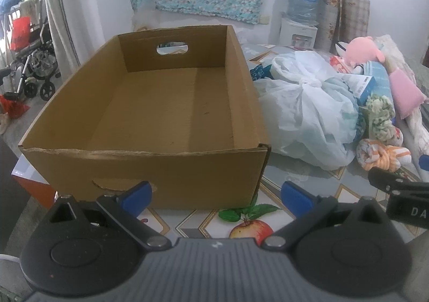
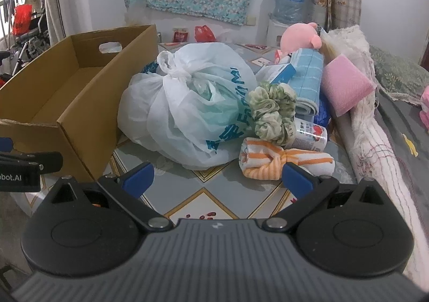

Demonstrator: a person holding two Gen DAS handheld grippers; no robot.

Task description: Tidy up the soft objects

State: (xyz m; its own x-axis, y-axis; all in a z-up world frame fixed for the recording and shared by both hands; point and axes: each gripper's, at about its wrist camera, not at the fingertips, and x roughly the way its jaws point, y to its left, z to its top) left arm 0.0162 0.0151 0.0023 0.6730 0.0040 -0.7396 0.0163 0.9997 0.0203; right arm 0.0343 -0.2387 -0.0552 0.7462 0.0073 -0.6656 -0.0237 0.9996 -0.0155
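Soft objects, an orange-striped cloth [image 2: 284,161] and green scrunchie [image 2: 272,110], lie at two o'clock of the empty cardboard box [image 1: 150,119]. Left gripper [image 1: 215,196] and right gripper [image 2: 217,177] both hang spread, holding nothing.

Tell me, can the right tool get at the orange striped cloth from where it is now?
Probably yes. The right tool is open, and the knotted orange striped cloth lies just ahead on the table at the pile's near edge, with nothing in front of it.

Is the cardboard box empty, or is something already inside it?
Empty. The left wrist view shows the cardboard box with a bare brown floor and nothing inside.
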